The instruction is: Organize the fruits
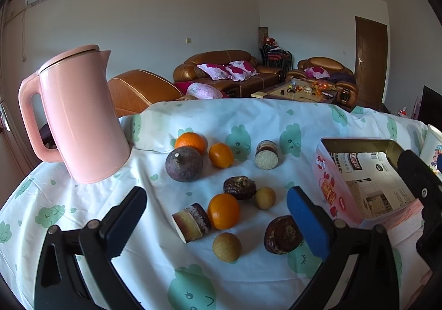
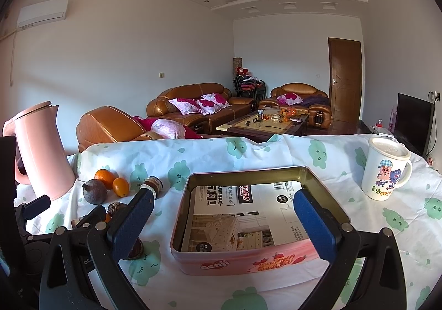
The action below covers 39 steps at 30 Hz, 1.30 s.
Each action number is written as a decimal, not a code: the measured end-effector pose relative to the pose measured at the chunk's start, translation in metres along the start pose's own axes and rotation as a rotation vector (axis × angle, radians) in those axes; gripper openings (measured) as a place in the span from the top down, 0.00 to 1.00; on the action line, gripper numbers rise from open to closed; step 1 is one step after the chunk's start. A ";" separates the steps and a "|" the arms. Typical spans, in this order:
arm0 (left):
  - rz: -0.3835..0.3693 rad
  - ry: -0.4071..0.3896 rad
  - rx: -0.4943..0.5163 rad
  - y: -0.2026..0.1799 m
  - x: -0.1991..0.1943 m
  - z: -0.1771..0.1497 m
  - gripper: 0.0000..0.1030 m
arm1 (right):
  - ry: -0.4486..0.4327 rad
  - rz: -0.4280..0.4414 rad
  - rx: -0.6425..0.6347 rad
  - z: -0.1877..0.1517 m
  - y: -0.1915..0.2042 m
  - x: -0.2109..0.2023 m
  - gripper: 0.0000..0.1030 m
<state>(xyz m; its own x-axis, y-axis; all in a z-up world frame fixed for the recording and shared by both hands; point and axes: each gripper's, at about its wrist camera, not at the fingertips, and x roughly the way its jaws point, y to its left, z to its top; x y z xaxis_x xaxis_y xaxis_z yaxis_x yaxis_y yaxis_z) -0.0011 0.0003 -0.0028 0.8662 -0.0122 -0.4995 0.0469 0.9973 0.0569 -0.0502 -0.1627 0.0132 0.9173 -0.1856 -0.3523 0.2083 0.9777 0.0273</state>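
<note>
The left gripper (image 1: 218, 216) has its fingers spread wide and holds nothing; it hangs above the fruits on the table (image 1: 154, 268). Between its fingers lie an orange (image 1: 223, 211), a cut cake roll (image 1: 191, 222) touching it, a brown ball (image 1: 227, 247) and a dark cake (image 1: 282, 234). Further away sit two oranges (image 1: 221, 155) and a purple fruit (image 1: 184, 164), near the pink kettle (image 1: 80, 116). The right gripper (image 2: 223, 215) is also spread and empty, above the open tin (image 2: 237, 260), which has only printed paper inside. A mug (image 2: 385, 169) stands to the right.
</note>
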 end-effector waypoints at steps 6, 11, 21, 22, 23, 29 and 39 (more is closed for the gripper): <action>0.000 0.001 -0.001 0.000 0.000 0.001 0.00 | 0.001 0.002 0.001 0.000 0.000 0.000 0.01; -0.001 0.003 -0.001 0.001 0.001 0.001 0.00 | 0.003 0.004 0.002 0.000 0.000 0.000 0.01; -0.002 0.004 -0.001 0.002 0.001 0.002 0.00 | 0.006 0.006 0.001 -0.001 0.001 0.001 0.01; -0.003 0.004 -0.002 0.002 0.001 0.002 0.00 | 0.007 0.006 0.000 -0.001 0.001 0.001 0.01; -0.004 0.005 -0.002 0.002 0.001 0.002 0.00 | 0.007 0.008 -0.001 -0.001 0.001 0.001 0.01; 0.039 0.029 0.040 0.010 0.004 0.005 0.00 | 0.012 0.022 -0.028 0.000 0.002 0.003 0.01; 0.123 0.065 -0.086 0.088 0.008 0.016 0.00 | 0.084 0.162 -0.100 -0.001 0.014 0.010 0.36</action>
<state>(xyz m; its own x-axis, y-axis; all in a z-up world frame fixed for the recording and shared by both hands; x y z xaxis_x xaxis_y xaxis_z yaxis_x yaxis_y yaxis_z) 0.0176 0.0868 0.0121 0.8290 0.1119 -0.5480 -0.1024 0.9936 0.0479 -0.0381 -0.1506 0.0089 0.9035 -0.0205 -0.4282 0.0221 0.9998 -0.0013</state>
